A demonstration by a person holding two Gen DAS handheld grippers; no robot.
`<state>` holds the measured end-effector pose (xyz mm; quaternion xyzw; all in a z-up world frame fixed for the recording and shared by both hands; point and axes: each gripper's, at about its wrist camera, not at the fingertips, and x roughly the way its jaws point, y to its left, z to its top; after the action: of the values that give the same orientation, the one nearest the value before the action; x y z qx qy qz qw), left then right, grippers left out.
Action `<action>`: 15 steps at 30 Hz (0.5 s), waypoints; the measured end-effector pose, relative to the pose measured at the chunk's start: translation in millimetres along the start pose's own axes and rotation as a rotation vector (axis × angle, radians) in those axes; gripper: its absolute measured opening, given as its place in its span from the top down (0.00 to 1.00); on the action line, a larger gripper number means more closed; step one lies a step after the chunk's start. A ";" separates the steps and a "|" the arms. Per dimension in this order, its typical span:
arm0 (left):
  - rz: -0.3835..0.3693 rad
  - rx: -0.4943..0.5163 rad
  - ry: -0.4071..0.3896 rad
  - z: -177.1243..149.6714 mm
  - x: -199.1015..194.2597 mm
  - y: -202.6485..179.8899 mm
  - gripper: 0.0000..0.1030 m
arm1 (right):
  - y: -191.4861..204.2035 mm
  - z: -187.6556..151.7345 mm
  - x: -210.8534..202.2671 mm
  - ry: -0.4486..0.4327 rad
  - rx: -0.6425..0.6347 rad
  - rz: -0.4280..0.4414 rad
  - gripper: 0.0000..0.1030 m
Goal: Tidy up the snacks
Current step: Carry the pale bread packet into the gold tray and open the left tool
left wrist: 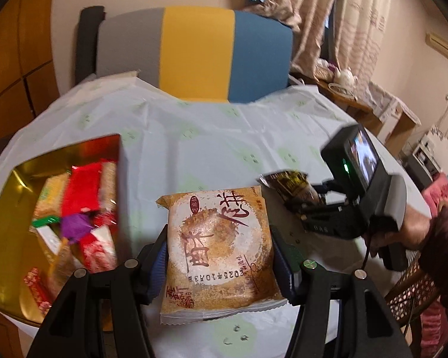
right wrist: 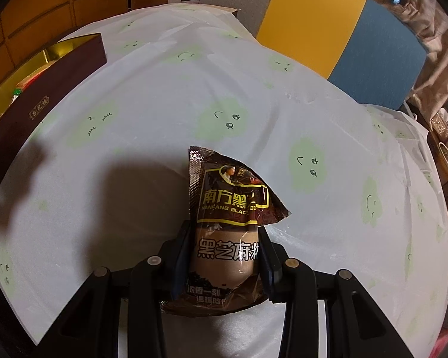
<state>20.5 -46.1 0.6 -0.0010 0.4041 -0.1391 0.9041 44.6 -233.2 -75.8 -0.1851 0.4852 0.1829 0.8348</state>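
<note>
Here, the left gripper point(left wrist: 219, 256) has its fingers point(left wrist: 158, 261) clamped on the sides of a tan pastry packet point(left wrist: 219, 253), held at the lower centre of the left wrist view. At the left of that frame sits an open box point(left wrist: 3, 208) with a gold lining, wrapped snacks point(left wrist: 80, 203) piled inside. The right gripper point(right wrist: 224, 256) pinches a dark sesame sachet point(right wrist: 227, 223) between its fingers point(right wrist: 180, 256), low in the centre of its own frame; the sachet's top flops to the right. Both hang above the tabletop point(right wrist: 164, 104), which wears a pale cloth with green faces. A striped chair point(left wrist: 194, 50) stands at the top of the left view.
</note>
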 end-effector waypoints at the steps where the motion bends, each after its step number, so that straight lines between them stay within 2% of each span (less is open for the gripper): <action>1: 0.008 -0.010 -0.009 2.4 -3.1 4.4 0.40 | 0.5 -0.2 -0.7 -0.001 -0.002 -0.001 0.61; 8: 0.045 -0.117 -0.044 14.9 -21.1 48.2 0.40 | 3.1 -2.8 -3.3 -0.008 -0.015 -0.007 0.61; 15: 0.147 -0.219 -0.094 16.4 -47.2 101.6 0.40 | 7.8 -5.6 -6.2 -0.011 -0.025 -0.013 0.61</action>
<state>28.0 61.6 34.4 -0.0766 0.3730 -0.0270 0.9243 33.7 -230.0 -74.0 -0.1974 0.4771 0.1844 0.8363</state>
